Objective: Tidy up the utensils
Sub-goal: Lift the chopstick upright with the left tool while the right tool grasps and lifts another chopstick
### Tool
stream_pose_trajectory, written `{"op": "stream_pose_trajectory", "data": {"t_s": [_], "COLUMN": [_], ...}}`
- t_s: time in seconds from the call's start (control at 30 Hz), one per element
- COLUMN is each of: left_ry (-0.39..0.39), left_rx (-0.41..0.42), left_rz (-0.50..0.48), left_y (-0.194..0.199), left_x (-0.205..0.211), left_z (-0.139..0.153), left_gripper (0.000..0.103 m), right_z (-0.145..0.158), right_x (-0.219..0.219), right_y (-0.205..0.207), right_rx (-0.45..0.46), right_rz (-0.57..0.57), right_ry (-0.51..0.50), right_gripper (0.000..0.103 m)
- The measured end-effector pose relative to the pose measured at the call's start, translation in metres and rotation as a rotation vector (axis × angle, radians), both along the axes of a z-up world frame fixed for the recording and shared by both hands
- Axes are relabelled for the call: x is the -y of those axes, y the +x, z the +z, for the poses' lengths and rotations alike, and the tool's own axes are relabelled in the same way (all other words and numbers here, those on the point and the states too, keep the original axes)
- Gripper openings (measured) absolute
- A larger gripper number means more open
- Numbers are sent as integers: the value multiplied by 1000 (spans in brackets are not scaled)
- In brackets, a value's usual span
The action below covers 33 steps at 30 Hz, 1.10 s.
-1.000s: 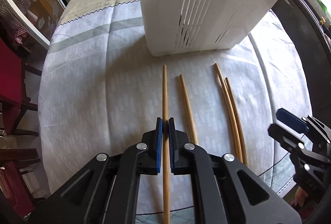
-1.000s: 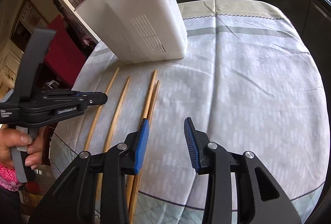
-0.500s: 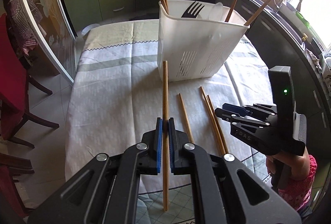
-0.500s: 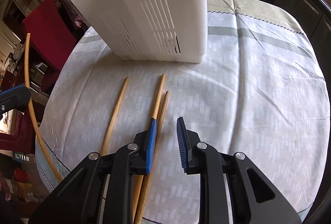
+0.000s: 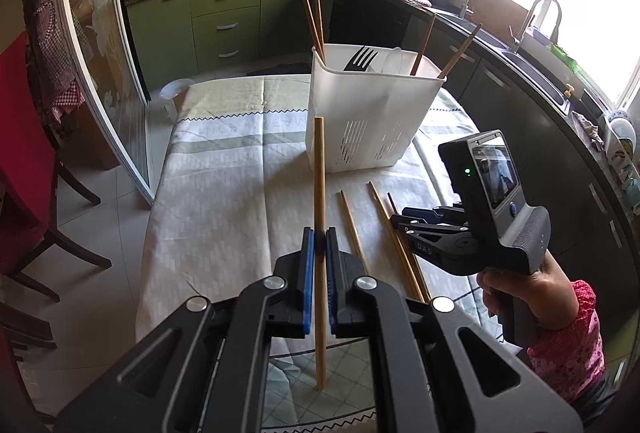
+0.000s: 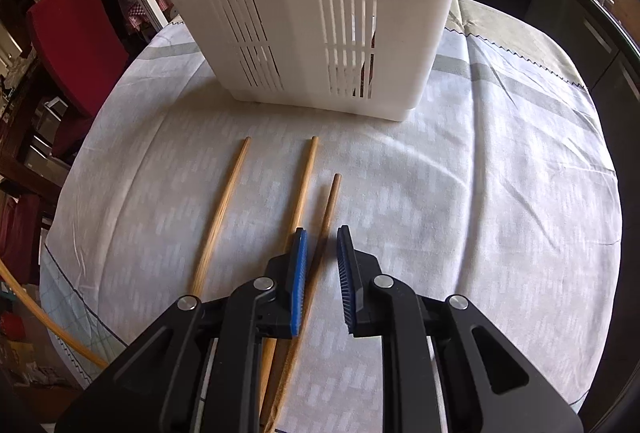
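My left gripper (image 5: 319,239) is shut on a wooden chopstick (image 5: 319,173) and holds it above the table, its far end pointing at the white utensil basket (image 5: 368,121). The basket holds several chopsticks and a black fork (image 5: 360,58). Three chopsticks lie on the cloth in front of the basket (image 6: 320,9). My right gripper (image 6: 322,237) is open and low over them, its jaws astride the rightmost chopstick (image 6: 326,217). The middle chopstick (image 6: 304,177) lies just left of the left finger, the third chopstick (image 6: 224,201) further left. The right gripper also shows in the left wrist view (image 5: 400,223).
The table carries a pale patterned cloth (image 6: 480,193). Red chairs (image 5: 24,161) stand to the left of it. Green kitchen cabinets (image 5: 224,21) and a dark counter with a sink (image 5: 532,49) lie behind and to the right.
My left gripper has lifted and drawn back with its chopstick. My right gripper has moved forward and down over the rightmost chopstick, and its jaws have narrowed.
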<state>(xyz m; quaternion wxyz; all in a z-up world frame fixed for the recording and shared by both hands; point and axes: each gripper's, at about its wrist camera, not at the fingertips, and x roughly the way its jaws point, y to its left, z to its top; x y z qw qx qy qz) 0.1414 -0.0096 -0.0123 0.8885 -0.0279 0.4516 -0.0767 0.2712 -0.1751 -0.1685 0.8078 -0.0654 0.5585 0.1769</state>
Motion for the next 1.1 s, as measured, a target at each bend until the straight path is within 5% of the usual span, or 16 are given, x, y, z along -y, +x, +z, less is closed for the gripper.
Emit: {"op": "stream_pose_trajectory", "data": {"t_s": [0.2, 0.47, 0.77, 1.1], "left_ry": [-2, 1, 4, 24], "left_rx": [13, 29, 43, 96], "left_rz": [-11, -12, -3, -7], "left_y": [-4, -8, -15, -34], "left_x": [0, 0, -4, -2], "left_z": [2, 3, 5, 12], "left_gripper": [6, 6, 6, 6], "right_z": [-3, 2, 65, 124], "right_x": [-19, -14, 17, 69], "right_y": [-11, -11, -30, -100], "right_rx": [34, 24, 147, 361], "right_rz": [5, -2, -26, -33], "right_ry": [-50, 1, 144, 296], "right_gripper": [15, 6, 6, 6]}}
